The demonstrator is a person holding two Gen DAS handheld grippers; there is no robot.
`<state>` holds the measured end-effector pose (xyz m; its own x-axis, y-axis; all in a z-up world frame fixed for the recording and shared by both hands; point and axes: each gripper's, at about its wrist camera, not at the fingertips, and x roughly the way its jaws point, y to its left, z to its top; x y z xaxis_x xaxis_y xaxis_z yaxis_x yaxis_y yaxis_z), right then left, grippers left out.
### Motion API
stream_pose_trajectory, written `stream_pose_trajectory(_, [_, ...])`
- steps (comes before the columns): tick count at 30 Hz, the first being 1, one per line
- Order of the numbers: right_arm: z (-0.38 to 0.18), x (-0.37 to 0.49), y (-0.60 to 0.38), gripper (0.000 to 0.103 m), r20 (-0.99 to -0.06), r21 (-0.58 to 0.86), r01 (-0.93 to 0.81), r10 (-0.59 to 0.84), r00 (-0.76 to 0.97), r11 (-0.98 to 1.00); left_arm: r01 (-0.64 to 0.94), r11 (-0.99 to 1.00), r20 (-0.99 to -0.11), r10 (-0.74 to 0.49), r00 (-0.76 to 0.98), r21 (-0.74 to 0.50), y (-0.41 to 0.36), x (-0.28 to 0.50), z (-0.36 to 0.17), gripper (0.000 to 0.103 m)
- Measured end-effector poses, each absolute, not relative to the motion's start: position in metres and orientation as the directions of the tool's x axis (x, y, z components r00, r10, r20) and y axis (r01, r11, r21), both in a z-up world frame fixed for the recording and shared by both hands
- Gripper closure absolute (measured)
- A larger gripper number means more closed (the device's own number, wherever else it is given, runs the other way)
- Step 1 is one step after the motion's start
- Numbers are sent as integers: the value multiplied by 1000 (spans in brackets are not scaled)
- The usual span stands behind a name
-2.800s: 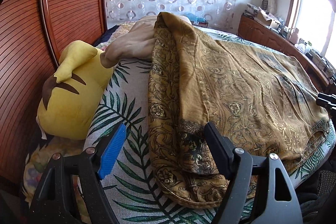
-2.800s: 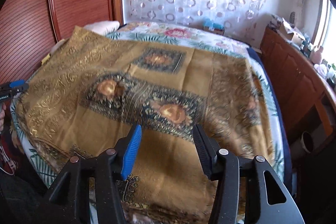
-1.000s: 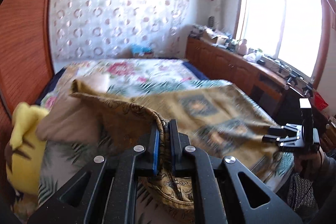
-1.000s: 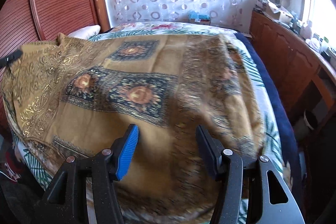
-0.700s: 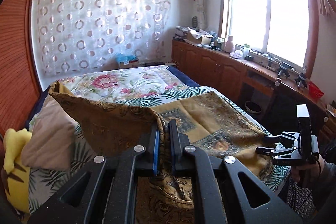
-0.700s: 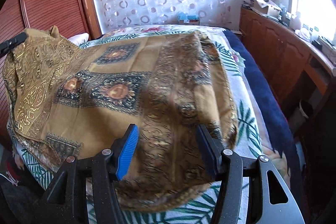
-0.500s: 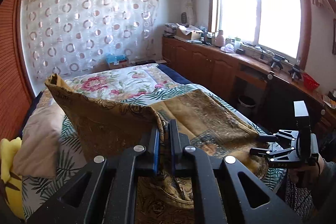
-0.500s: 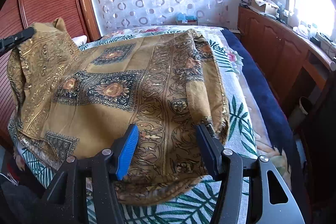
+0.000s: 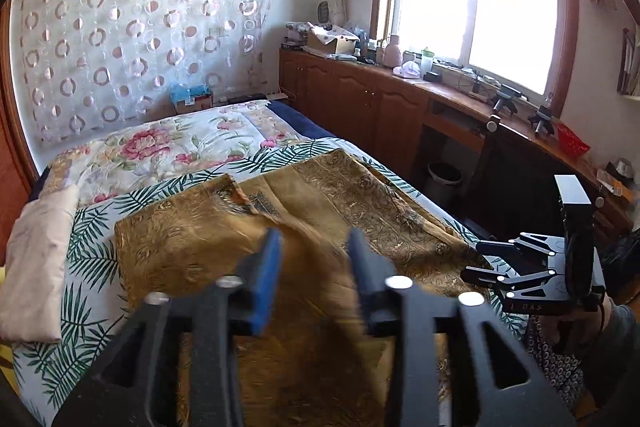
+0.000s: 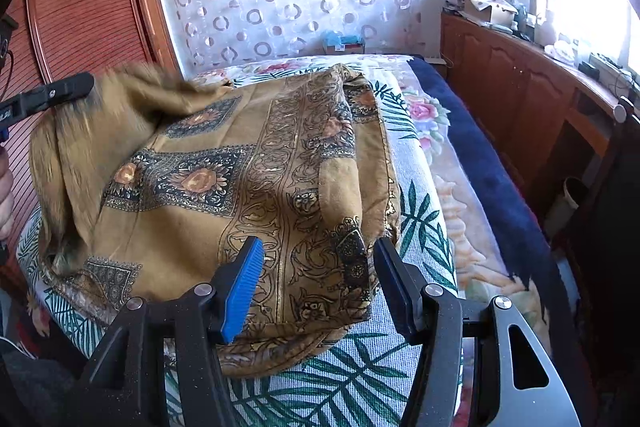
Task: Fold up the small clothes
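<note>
The left gripper has let go of the cloth, its jaws now apart; the right gripper stays wide open, holding nothing. One cloth and two grippers are on the bed.

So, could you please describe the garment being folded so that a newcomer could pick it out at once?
Start at the bed with its white, green-palm-leaf cover. The garment lies across its near end, in front of the open right tool. It is the only mustard-gold cloth there, printed with dark bands and orange flower medallions, unlike the plain beige pillow beside it.
</note>
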<state>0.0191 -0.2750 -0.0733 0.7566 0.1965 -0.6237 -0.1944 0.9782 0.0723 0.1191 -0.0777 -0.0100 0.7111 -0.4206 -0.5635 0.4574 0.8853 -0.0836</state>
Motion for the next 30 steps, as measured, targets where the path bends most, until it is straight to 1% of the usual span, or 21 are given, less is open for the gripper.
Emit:
stream_pose_trajectory(4, [-67, 27, -274, 44, -622, 68, -210, 206, 755, 975, 421, 903, -554, -397, 732, -92, -56, 116, -9, 36])
stream_pose_trajectory(5, [-65, 29, -272, 44, -619, 68, -216, 211, 756, 974, 401, 912, -550, -381, 743, -90, -49, 114, -10, 35])
stream_pose_trajectory(15, [-43, 67, -222, 44, -592, 54, -337, 301, 747, 940, 268, 961, -573, -254, 779, -61, 2, 106, -31, 34])
stream_pose_trajectory(19, [-37, 92, -190, 44, -589, 60, -404, 359, 724, 913, 240, 969, -591, -232, 773, -67, 13, 104, -42, 34])
stream_pose_trajectory(22, [-39, 121, -170, 44, -608, 76, -437, 389, 693, 896, 221, 973, -600, -218, 770, -70, 22, 104, -50, 34])
stream_pose_trajectory(26, [-51, 163, -153, 44, -655, 53, -426, 354, 667, 903, 207, 975, -599, -211, 773, -76, 29, 103, -53, 34])
stream_pose_trajectory(30, [-61, 197, -137, 44, -700, 68, -421, 344, 626, 905, 193, 977, -599, -206, 774, -87, 37, 103, -57, 34])
